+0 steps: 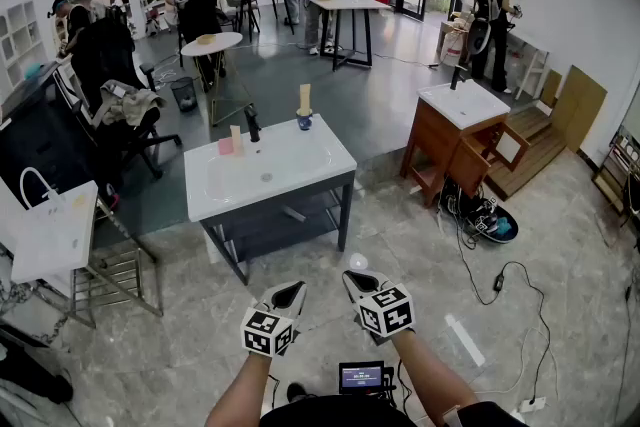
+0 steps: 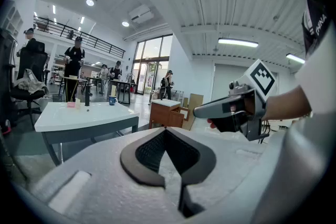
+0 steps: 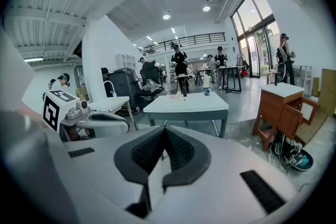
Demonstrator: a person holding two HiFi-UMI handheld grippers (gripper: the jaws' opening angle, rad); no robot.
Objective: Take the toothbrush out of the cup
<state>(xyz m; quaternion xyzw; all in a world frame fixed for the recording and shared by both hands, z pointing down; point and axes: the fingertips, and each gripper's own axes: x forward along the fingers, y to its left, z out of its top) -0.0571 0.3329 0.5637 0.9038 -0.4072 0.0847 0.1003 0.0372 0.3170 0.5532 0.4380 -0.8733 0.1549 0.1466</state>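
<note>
Head view | left gripper [image 1: 288, 296], right gripper [image 1: 357, 282]: jaws closed | open floor [image 1: 400, 245] before washstand [image 1: 212, 199] | cup [image 1: 304, 122] far edge

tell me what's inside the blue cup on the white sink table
A pale toothbrush stands upright in the cup, its upper part rising above the rim. The cup wall hides its lower end, and anything else inside cannot be seen.

Grey marble floor [image 1: 560, 315], white washstand [image 1: 232, 205], wooden cabinet [image 1: 438, 147]
</note>
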